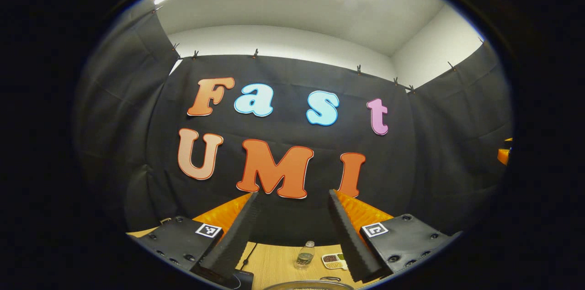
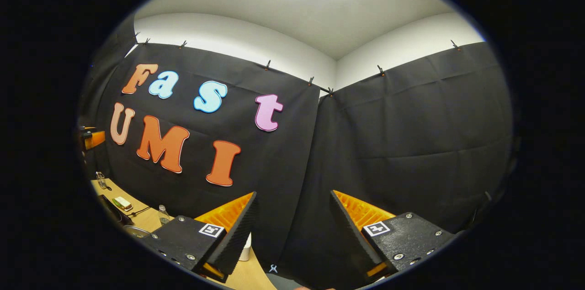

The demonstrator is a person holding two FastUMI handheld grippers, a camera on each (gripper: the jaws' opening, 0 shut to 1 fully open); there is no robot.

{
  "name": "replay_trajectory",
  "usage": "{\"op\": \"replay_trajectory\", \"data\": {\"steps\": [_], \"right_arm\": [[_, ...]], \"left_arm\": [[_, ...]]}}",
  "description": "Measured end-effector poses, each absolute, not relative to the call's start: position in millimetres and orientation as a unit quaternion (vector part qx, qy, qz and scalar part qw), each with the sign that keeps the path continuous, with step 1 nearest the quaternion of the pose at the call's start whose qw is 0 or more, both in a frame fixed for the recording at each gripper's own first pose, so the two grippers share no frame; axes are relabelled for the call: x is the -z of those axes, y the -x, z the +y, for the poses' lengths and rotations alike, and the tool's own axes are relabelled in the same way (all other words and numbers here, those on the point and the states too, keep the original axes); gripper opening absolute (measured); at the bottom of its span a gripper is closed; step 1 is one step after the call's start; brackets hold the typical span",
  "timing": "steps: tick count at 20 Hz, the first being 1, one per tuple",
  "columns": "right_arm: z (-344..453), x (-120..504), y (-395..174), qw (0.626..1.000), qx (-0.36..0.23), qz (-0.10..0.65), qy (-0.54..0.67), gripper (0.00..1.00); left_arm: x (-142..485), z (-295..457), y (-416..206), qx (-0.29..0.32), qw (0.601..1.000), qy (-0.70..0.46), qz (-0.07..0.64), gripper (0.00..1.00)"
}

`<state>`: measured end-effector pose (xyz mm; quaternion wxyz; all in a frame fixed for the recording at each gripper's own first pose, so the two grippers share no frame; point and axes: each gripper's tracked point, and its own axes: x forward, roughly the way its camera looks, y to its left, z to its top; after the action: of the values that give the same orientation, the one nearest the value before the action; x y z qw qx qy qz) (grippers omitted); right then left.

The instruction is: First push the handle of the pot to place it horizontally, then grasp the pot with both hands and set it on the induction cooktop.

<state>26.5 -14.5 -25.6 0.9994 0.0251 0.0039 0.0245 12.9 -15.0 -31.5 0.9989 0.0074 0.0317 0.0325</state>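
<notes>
My left gripper (image 1: pixel 292 194) is held up and open, facing the booth wall with nothing between its fingers. Below it, at the bottom edge of the left gripper view, shows a sliver of the pot's metal rim (image 1: pixel 311 284). A dark flat body with a cable, likely the induction cooktop (image 1: pixel 240 278), lies to the rim's left. My right gripper (image 2: pixel 292 193) is also open and empty, raised toward the wall's corner. In the right gripper view the pot rim (image 2: pixel 135 230) sits low at the left, with the dark flat body (image 2: pixel 112 210) beyond it. The pot's handle is hidden.
On the wooden table (image 1: pixel 274 262) stand a small glass bottle (image 1: pixel 305 253) and a divided dish of beans (image 1: pixel 333 260). The right gripper view shows a bottle (image 2: pixel 162 214), a small pale block (image 2: pixel 122 203), another bottle (image 2: pixel 100 180) and a white object (image 2: pixel 246 246).
</notes>
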Motion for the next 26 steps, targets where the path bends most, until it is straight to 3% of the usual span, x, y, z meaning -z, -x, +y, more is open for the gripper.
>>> {"op": "replay_trajectory", "data": {"steps": [19, 22, 24, 25, 26], "right_arm": [[5, 25, -26, 0.999, -0.042, -0.001, -0.030, 0.95], [7, 26, -25, 0.998, -0.049, 0.000, -0.036, 0.95], [7, 30, -27, 0.998, -0.051, 0.002, -0.039, 0.95], [6, 33, -28, 0.998, -0.052, 0.004, -0.040, 0.95], [5, 34, -29, 0.998, -0.053, 0.005, -0.041, 0.95]], "left_arm": [[37, -12, 0, -0.020, 0.999, -0.027, 0.043, 0.96], [47, -18, 4, -0.010, 0.998, -0.026, 0.061, 0.74], [62, -26, 6, 0.004, 0.996, -0.025, 0.086, 0.51], [73, -30, 9, 0.011, 0.994, -0.020, 0.104, 0.45], [82, -27, 10, 0.009, 0.993, -0.013, 0.119, 0.16]]}}
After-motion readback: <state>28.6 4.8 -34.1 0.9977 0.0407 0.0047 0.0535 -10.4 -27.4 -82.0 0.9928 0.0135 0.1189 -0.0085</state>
